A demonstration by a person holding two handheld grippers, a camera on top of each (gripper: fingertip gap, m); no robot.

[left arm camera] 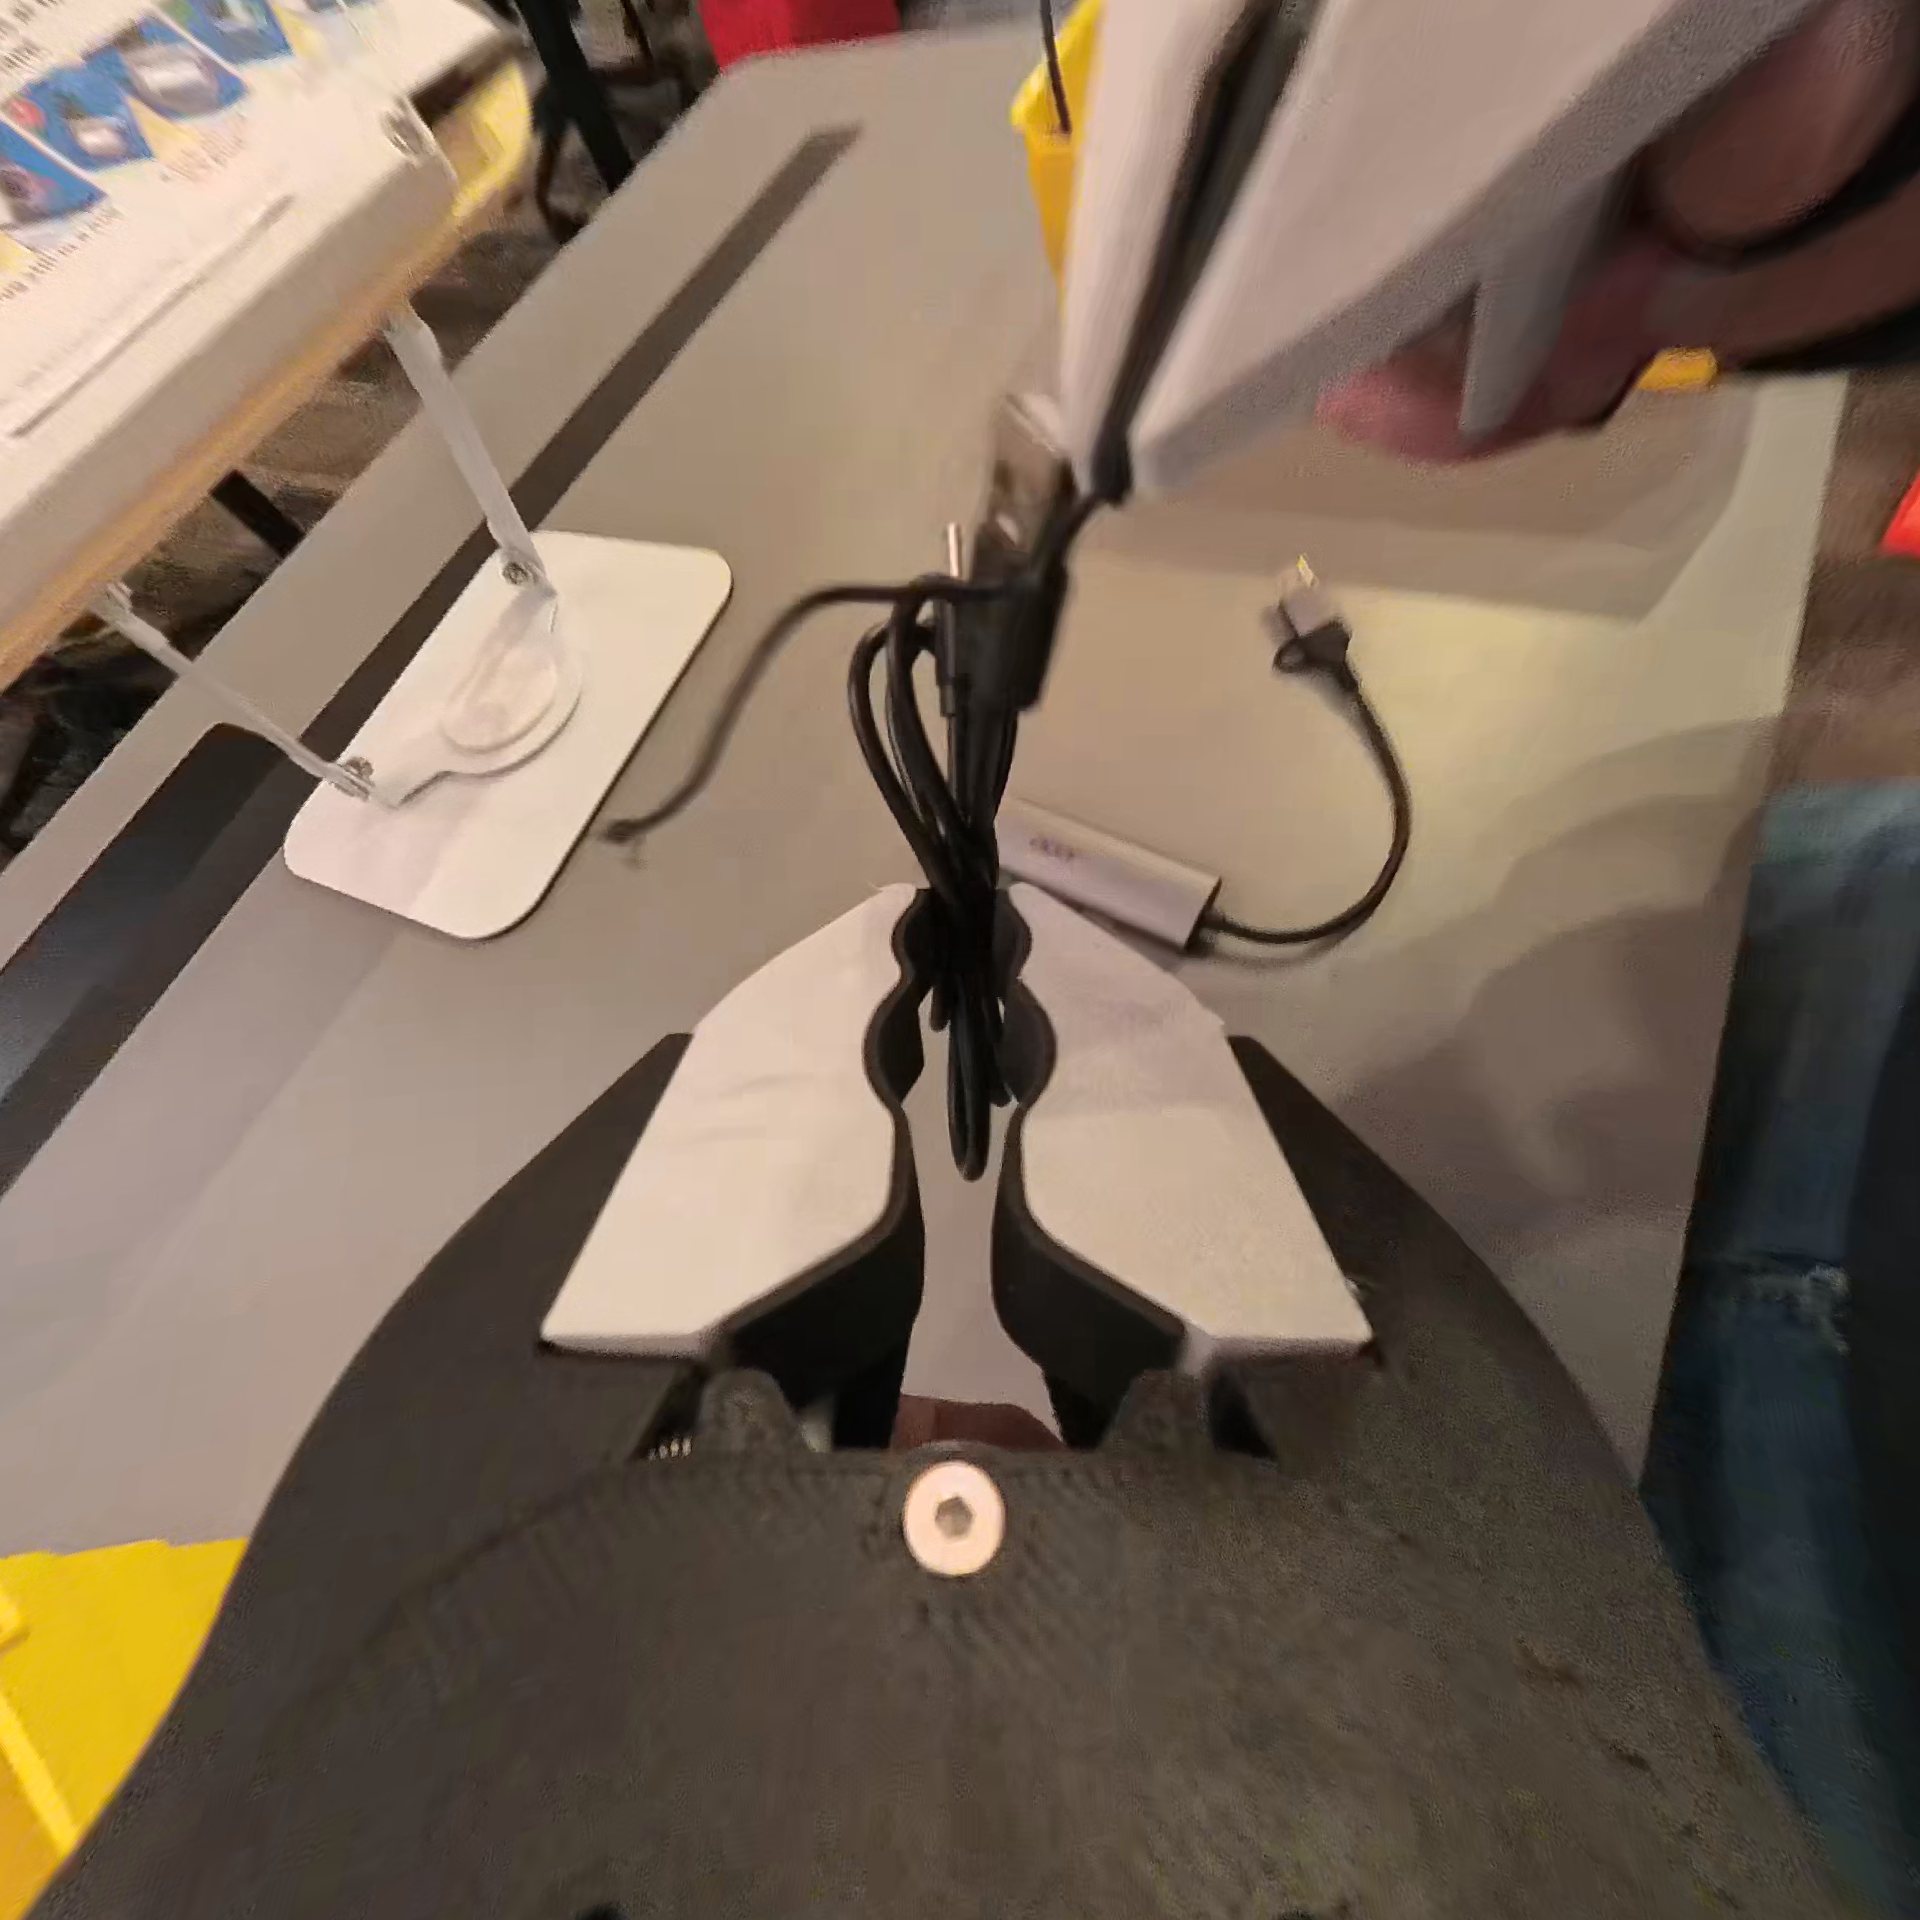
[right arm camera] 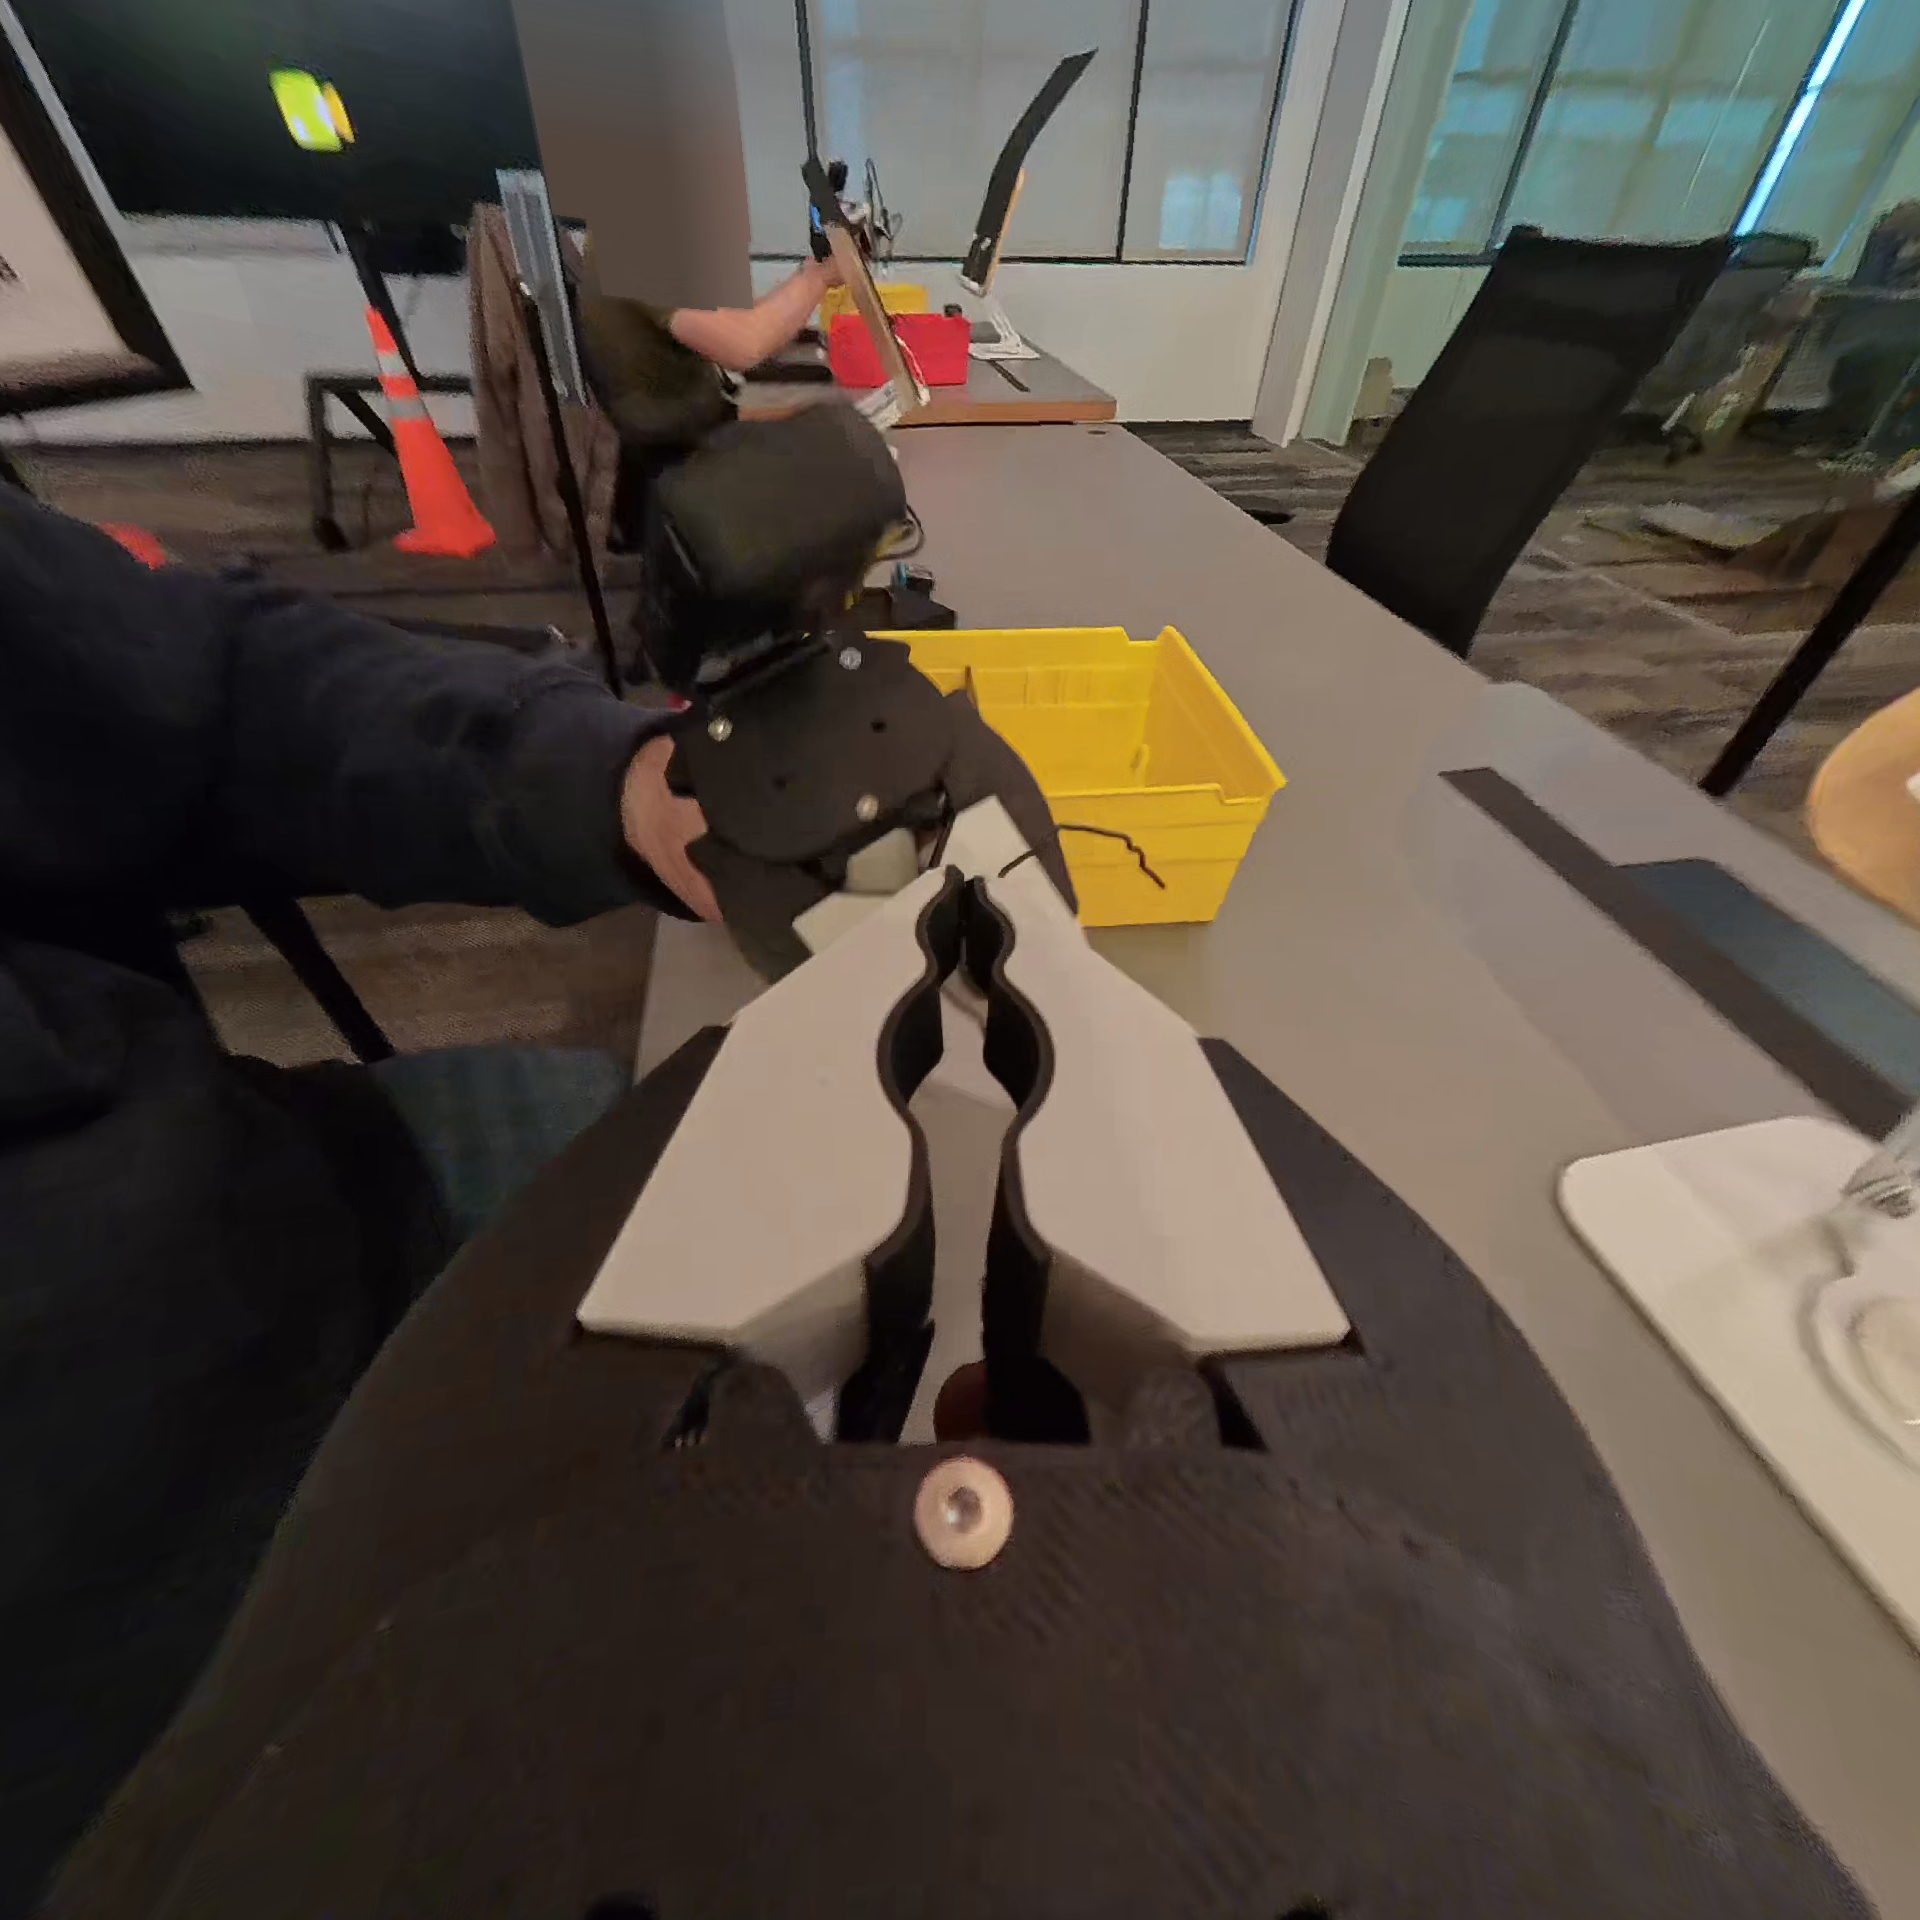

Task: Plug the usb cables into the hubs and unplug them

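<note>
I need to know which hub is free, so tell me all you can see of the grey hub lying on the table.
The grey hub is a slim metallic-looking bar lying flat on the grey table, just beyond the left tongs, which partly hide it. A short black lead leaves its right end, curves back and ends in a plug resting unplugged on the table. Neither tongs touch it. Its ports are not visible.

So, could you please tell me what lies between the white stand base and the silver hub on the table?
In the left wrist view, only bare grey table and a loose black cable end.
</note>
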